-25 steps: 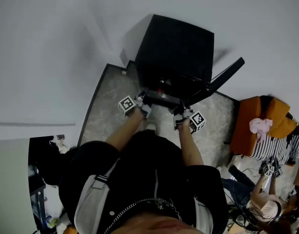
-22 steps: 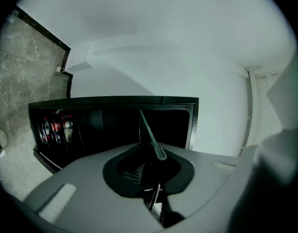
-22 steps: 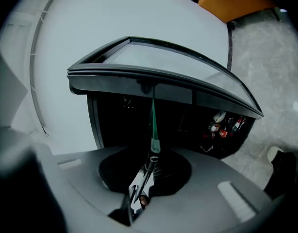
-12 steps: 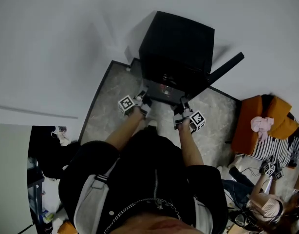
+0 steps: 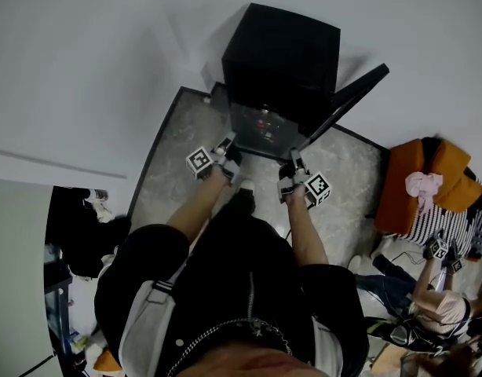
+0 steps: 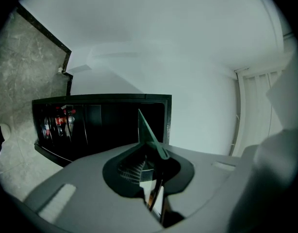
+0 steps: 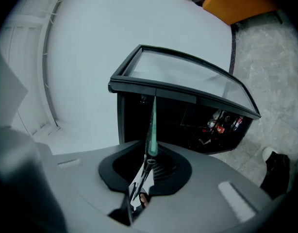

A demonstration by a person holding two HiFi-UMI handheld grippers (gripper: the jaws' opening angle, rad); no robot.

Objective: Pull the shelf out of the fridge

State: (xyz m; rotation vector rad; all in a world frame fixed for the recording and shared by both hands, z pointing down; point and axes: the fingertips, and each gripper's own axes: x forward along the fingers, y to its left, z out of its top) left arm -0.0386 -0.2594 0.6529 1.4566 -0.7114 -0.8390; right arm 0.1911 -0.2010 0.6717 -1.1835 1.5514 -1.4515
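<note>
Both tongs are clamped on glass here. Head view: two tongs, left tongs [image 5: 228, 146] and right tongs [image 5: 292, 166], each pinching the near edge of the one shelf [image 5: 261, 126]. That's a clear pane sticking out in front of the single black fridge [image 5: 280, 53], whose one door [image 5: 347, 100] hangs open on the right. Left gripper view: the shelf [image 6: 149, 132] shows edge-on, running from between the closed jaws toward the fridge [image 6: 105, 120], with a few bottles [image 6: 57, 123] inside, too small to count. Right gripper view: same deal, the shelf [image 7: 152, 123] is squeezed edge-on between the jaws, under the glass-fronted door [image 7: 188, 76].
</note>
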